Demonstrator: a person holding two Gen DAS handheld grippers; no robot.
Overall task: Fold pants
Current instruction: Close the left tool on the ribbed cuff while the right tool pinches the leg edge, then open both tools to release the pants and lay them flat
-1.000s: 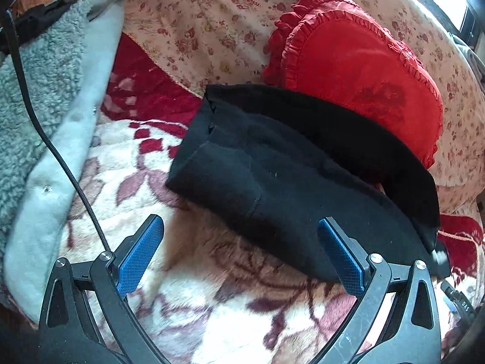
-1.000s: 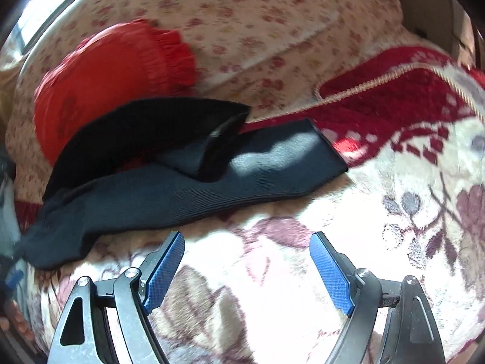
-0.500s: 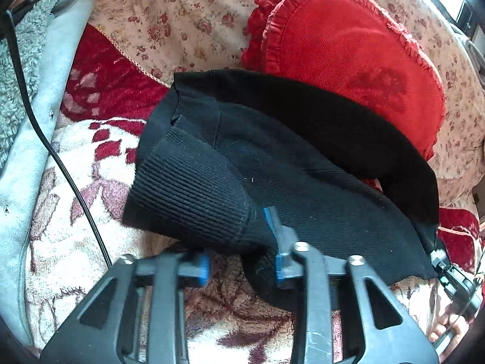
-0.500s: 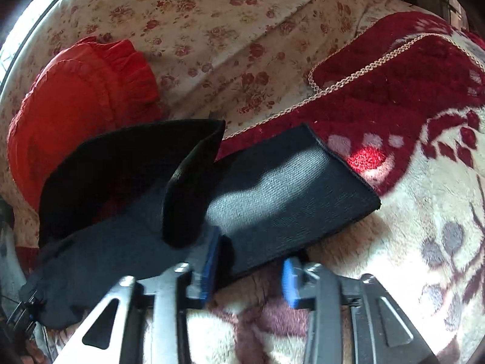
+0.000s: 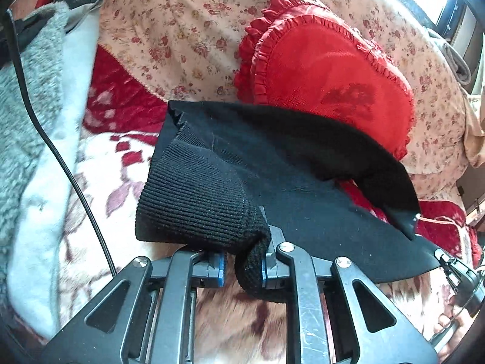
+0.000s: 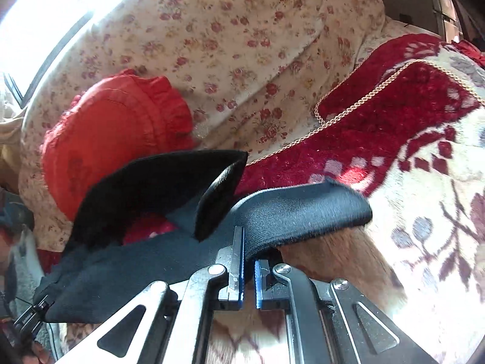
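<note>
Black knit pants (image 5: 288, 182) lie across a floral blanket (image 5: 100, 188), their far leg draped against a red heart pillow (image 5: 327, 72). My left gripper (image 5: 242, 265) is shut on the ribbed end of the near leg and holds it raised off the blanket. In the right wrist view, my right gripper (image 6: 248, 268) is shut on the near edge of the pants (image 6: 291, 209), lifted off the blanket (image 6: 439, 221). The other leg (image 6: 157, 188) curls up toward the pillow (image 6: 109, 133). The right gripper also shows at the far right of the left wrist view (image 5: 457, 276).
A grey fleece garment (image 5: 33, 139) lies along the left, with a black cable (image 5: 60, 157) running over it. A floral quilt (image 5: 182, 30) rises behind the pillow. A dark red blanket border (image 6: 388, 127) runs at the right. A window is behind.
Both grippers moved in from open above the blanket, shut on the near edge of the pants, and have lifted the fabric off the blanket.
</note>
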